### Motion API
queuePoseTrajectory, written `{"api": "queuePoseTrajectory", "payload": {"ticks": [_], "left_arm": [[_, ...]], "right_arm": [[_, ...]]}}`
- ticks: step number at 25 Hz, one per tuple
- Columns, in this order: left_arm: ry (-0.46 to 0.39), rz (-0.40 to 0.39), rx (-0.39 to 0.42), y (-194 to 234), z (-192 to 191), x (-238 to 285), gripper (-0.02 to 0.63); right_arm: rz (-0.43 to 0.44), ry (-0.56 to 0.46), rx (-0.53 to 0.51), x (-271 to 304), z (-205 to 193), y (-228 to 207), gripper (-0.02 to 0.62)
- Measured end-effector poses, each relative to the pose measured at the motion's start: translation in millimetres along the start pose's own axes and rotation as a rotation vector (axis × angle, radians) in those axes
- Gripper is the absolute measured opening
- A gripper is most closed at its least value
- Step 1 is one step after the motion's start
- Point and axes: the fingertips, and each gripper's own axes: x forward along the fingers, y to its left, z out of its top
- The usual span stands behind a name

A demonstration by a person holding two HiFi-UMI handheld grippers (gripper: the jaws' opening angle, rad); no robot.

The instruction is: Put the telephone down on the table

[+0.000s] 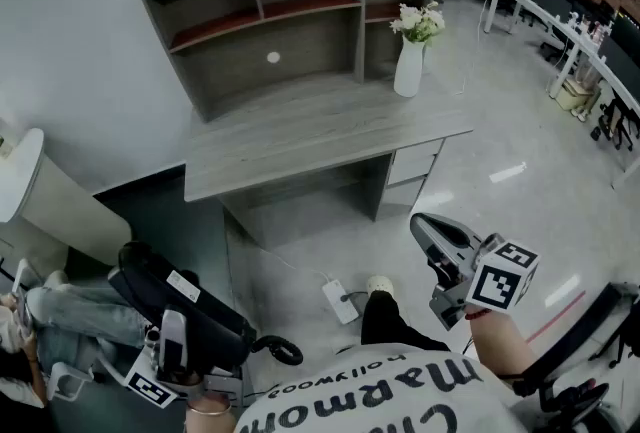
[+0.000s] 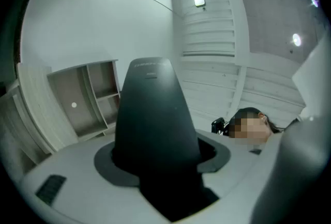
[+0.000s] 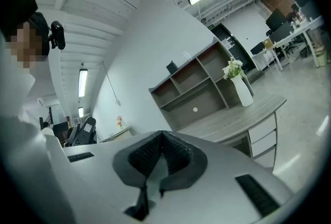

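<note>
At 8 o'clock in the head view, the telephone (image 1: 180, 306) is off the desk (image 1: 300, 136), low at the person's left side above the floor. The left hand-held gripper (image 1: 172, 331) holds it. In the left gripper view the black body fills the gap between the jaws and tapers upward, so the jaws stand fairly wide and clamp on it. The right hand-held gripper (image 1: 420, 226) sits at 4 o'clock, roughly level, jaws together with nothing between them.

The desk is at 12 o'clock, well apart from the telephone. Its front surface is bare, and a vase (image 1: 408, 69) of flowers stands at 1 o'clock by the shelf unit (image 1: 290, 21).

Handling, as a judgement: the telephone looks like a stiff plastic shell, smooth and bulky against the jaws, and probably moderately heavy. With one clamp on a tapered body it could slide or swing. A dark curl (image 1: 280, 351) hangs off its 3 o'clock end; I cannot tell whether it is cord or handset, and it may snag or drop loose. The best hold is likely across the thicker part of the body, near its balance point, flat side kept down. The free right hand-held gripper could steady the far end. Set it down gently, since a hard landing could crack the plastic.
</note>
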Motion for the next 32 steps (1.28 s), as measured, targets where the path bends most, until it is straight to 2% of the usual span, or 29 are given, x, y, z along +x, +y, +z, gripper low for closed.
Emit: {"api": "queuePoseTrajectory", "payload": {"ticks": [10,15,20,32], "left_arm": [[-0.011,0.004,0.006,4.2,0.7,-0.2,0.281],[-0.011,0.033,0.023,10.7,0.0,3.4,0.281],[-0.011,0.095,0.017,52.6,-8.0,25.6,0.281],[-0.059,0.158,0.000,115.1,-22.8,88.1,0.281]], "right_arm": [[0.008,0.012,-0.004,9.3,0.1,-4.1,0.011],[0.023,-0.001,0.019,18.3,7.9,-11.3,0.012],[0.014,0.019,0.031,46.0,20.7,-51.4,0.011],[0.045,0.086,0.046,102.1,57.6,-132.5,0.012]]}}
